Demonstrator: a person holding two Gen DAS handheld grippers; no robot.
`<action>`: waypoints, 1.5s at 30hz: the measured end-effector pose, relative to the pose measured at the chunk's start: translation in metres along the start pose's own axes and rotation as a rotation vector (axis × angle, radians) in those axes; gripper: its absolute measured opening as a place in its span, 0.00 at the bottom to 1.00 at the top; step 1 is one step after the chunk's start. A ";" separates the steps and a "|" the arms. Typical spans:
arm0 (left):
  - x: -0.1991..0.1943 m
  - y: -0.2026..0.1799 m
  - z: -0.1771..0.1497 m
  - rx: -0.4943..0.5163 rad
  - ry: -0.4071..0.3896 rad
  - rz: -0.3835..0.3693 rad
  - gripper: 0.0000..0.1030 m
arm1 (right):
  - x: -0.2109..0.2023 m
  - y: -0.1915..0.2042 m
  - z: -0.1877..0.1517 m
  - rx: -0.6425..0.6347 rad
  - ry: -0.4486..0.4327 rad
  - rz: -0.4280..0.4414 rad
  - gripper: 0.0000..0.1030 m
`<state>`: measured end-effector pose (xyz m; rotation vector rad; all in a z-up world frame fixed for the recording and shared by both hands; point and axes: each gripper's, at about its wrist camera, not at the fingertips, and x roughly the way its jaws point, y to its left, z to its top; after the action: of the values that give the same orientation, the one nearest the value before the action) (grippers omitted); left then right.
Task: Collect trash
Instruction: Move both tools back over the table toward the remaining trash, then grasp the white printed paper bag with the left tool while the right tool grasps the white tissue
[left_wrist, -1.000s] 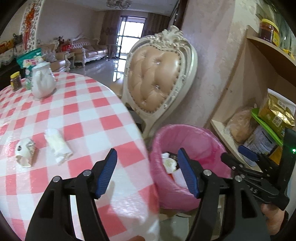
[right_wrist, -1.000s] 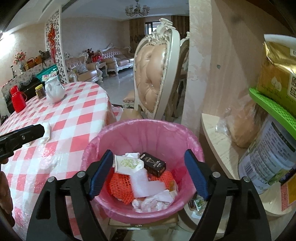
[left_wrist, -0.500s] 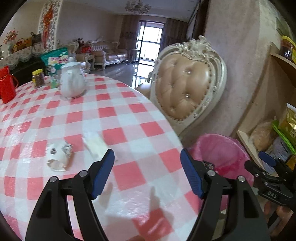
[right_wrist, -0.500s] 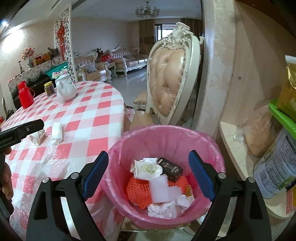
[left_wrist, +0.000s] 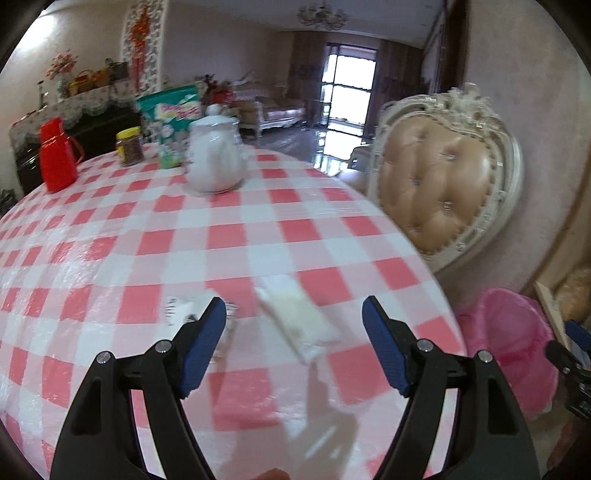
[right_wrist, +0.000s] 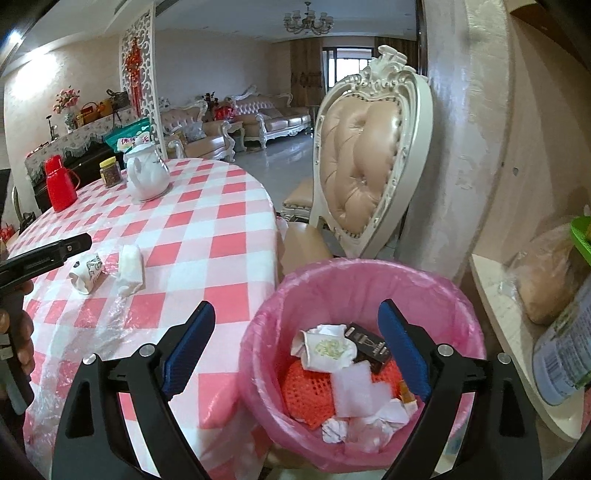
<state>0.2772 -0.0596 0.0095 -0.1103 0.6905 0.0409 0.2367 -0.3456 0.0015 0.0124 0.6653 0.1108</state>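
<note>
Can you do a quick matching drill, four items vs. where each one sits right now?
Items:
1. black box
2. crumpled cup
3. red thermos
4. left hand-held gripper

Places:
A. far side of the table
B. inside the pink bin
C. open, over the white packet
D. on the table, beside the white packet

Pairs: 1-B, 2-D, 3-A, 4-C

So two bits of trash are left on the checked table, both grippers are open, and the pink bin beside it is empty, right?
Not quite: the pink bin is not empty. The right wrist view shows orange netting, a dark box and crumpled paper inside. The rest holds: a crushed cup and a white wad lie on the table, and the left gripper and right gripper are open.
</note>
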 end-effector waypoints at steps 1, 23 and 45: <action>0.004 0.007 0.001 -0.011 0.007 0.017 0.71 | 0.002 0.001 0.001 -0.002 0.001 0.002 0.82; 0.071 0.081 -0.009 -0.087 0.182 0.126 0.76 | 0.047 0.063 0.023 -0.063 0.023 0.083 0.82; 0.067 0.102 -0.005 -0.120 0.181 0.090 0.63 | 0.094 0.159 0.033 -0.188 0.086 0.183 0.82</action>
<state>0.3178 0.0416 -0.0457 -0.2003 0.8738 0.1602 0.3148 -0.1772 -0.0232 -0.1128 0.7367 0.3509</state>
